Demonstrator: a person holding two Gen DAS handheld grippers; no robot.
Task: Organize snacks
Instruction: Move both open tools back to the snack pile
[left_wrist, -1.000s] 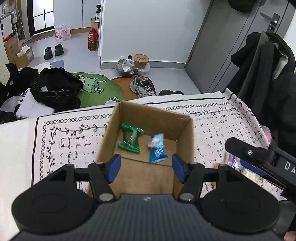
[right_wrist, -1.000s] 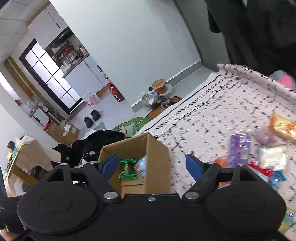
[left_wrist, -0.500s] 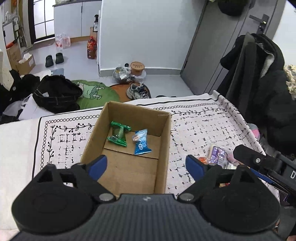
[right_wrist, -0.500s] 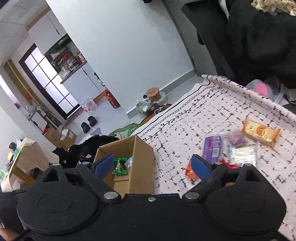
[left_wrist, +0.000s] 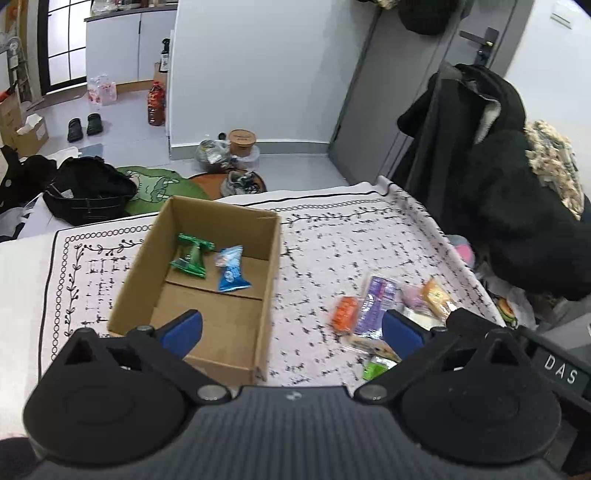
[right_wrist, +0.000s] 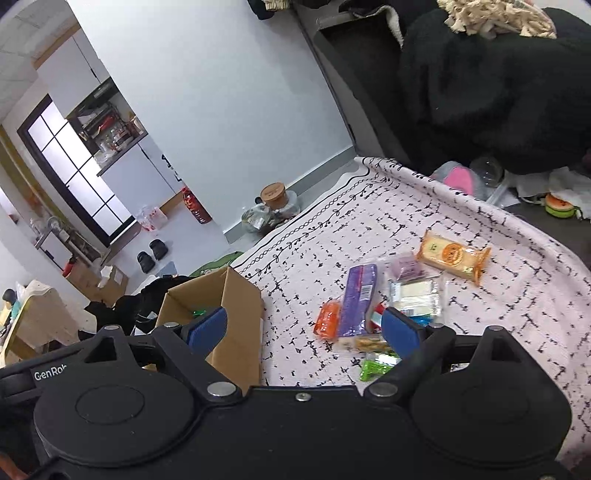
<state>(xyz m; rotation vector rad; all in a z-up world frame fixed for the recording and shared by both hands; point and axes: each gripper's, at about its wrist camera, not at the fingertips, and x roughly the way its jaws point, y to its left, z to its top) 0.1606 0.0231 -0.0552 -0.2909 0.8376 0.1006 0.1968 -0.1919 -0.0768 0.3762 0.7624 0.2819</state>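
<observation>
An open cardboard box (left_wrist: 140, 269) stands on the patterned tablecloth and holds a green packet (left_wrist: 191, 255) and a blue packet (left_wrist: 231, 268). A heap of loose snacks lies to its right: an orange packet (right_wrist: 327, 317), a purple bar (right_wrist: 357, 295), a clear packet (right_wrist: 415, 295), a yellow cracker pack (right_wrist: 452, 256) and a green packet (right_wrist: 373, 367). My left gripper (left_wrist: 291, 332) is open and empty, above the box's near right corner. My right gripper (right_wrist: 303, 328) is open and empty, above the near side of the heap; the box (right_wrist: 236, 314) is to its left.
The tablecloth (left_wrist: 351, 243) drops off at the far and right edges. Dark coats (left_wrist: 491, 177) hang close to the right edge. Bags, shoes and a green mat (left_wrist: 162, 184) lie on the floor beyond the far edge.
Both grippers have drawn back and risen from the box and swung right, so the snack heap has come into both views. The left gripper's jaws have opened wider. The packets in the box have not moved.
</observation>
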